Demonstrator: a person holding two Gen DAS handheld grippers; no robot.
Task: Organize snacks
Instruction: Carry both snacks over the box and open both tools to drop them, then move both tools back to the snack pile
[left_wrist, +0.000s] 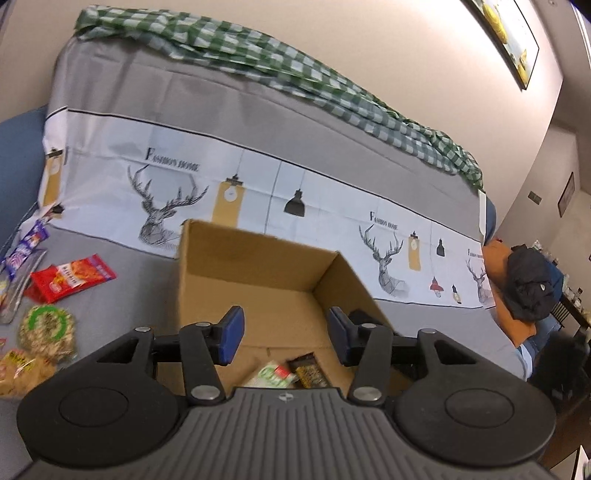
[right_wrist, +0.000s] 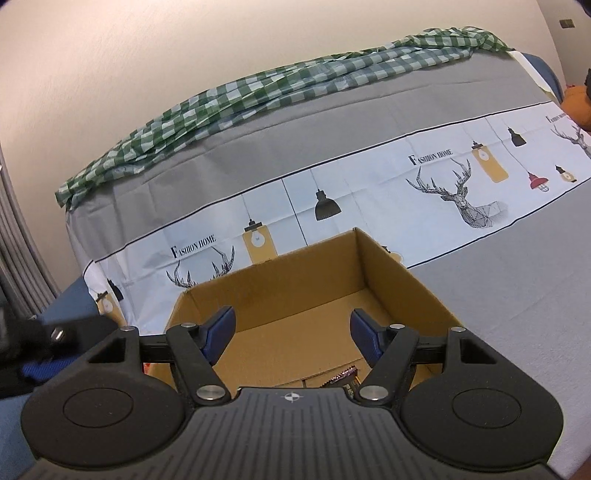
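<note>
snacks lie in two places: a green packet (left_wrist: 271, 374) and a dark packet (left_wrist: 308, 373) sit on the floor of the open cardboard box (left_wrist: 258, 273), while a red packet (left_wrist: 70, 281), a round cracker pack (left_wrist: 47, 330) and others lie loose on the grey cloth (left_wrist: 122, 288) to the box's left. left gripper (left_wrist: 286, 334) hangs over the box, jaws apart and empty. right gripper (right_wrist: 291, 332) does likewise, jaws wider, nothing between them.
</note>
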